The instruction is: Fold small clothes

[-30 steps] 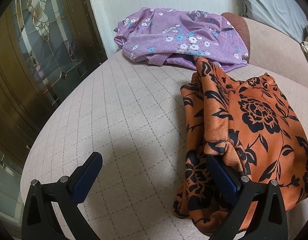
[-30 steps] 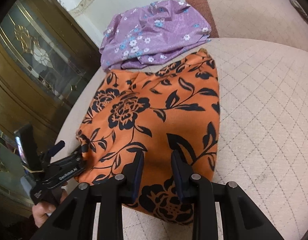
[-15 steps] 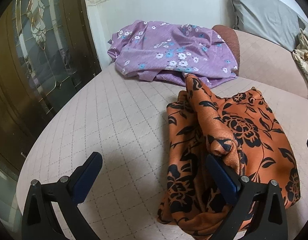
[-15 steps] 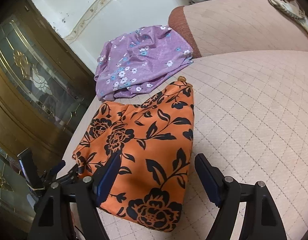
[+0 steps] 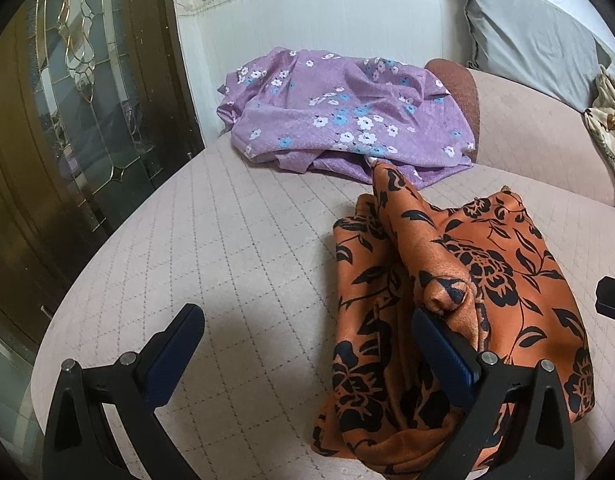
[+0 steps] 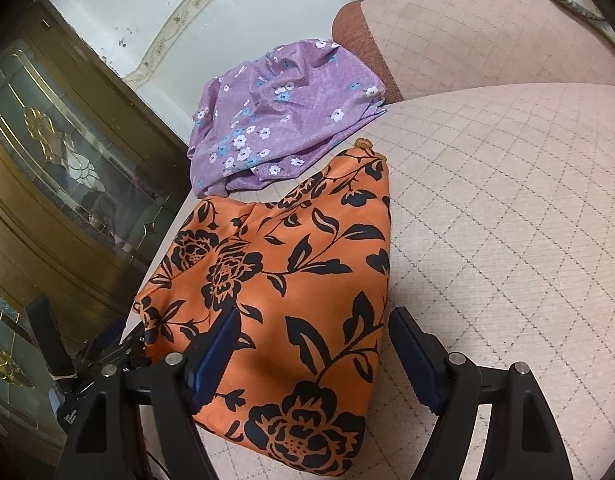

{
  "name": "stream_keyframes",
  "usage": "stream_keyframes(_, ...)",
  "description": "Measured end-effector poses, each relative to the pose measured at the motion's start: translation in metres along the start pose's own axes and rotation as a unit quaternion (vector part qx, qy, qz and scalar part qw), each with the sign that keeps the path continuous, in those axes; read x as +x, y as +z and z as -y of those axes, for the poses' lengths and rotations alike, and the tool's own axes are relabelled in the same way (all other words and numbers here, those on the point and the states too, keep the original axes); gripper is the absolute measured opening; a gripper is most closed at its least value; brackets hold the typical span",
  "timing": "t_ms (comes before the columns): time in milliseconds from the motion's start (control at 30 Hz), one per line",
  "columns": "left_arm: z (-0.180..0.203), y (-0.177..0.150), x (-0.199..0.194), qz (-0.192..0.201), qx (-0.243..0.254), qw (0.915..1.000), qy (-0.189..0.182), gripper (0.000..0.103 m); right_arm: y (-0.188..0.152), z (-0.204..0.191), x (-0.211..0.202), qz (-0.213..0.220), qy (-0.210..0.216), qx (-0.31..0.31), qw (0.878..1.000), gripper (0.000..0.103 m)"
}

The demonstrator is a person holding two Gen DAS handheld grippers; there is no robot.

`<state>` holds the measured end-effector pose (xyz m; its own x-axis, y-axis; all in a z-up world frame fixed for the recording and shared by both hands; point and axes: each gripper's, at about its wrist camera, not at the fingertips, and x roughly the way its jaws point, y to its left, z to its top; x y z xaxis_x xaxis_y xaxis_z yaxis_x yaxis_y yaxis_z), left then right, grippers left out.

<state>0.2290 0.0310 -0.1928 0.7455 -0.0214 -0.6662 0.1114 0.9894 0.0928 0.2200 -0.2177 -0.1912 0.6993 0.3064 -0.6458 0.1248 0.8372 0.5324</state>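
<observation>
- Spread wide over a quilted beige sofa seat: left gripper, blue pads far apart, clamped on nothing.
- Draped over and against the right-hand finger of that gripper: a bunched ridge of orange garment with black flower print, the fabric rising in a fold ahead of the pad and running forward to a point.
- Beneath the left-hand finger: only bare cushion and a soft shadow.
- Straight ahead of the left fingers, against the armrest: crumpled purple floral cloth, its near edge touching the tip of the orange fold.
- Further back to the right of those fingers: grey pillow and a pale patterned cloth at the frame edge.
- Off to the left of the fingers: dark wood door with leaded glass.
- Seen from the right wrist: right gripper also open, pads well apart, holding nothing.
- Between and ahead of these fingers: the orange garment lying mostly flat, its right border running forward just inside the right-hand finger.
- Over the cloth near its left side: the left-hand finger.
- Beyond the orange piece, ahead and slightly left: the purple cloth, touching its far edge.
- Low at the left of the right fingers: part of the other gripper's black body beside the garment's left corner.
</observation>
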Motion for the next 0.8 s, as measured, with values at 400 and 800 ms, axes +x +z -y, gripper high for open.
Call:
stream_keyframes(400,-0.055,0.009,0.015,-0.03,-0.12,0.9917,-0.035,0.103,-0.009,0.012,0.0,-0.006,0.003,0.015,1.0,0.08)
stream_keyframes(800,0.002,0.008,0.037,-0.069,-0.012,0.997,-0.034,0.103,-0.018,0.033,0.011,-0.01,0.035,0.072,0.997,0.08)
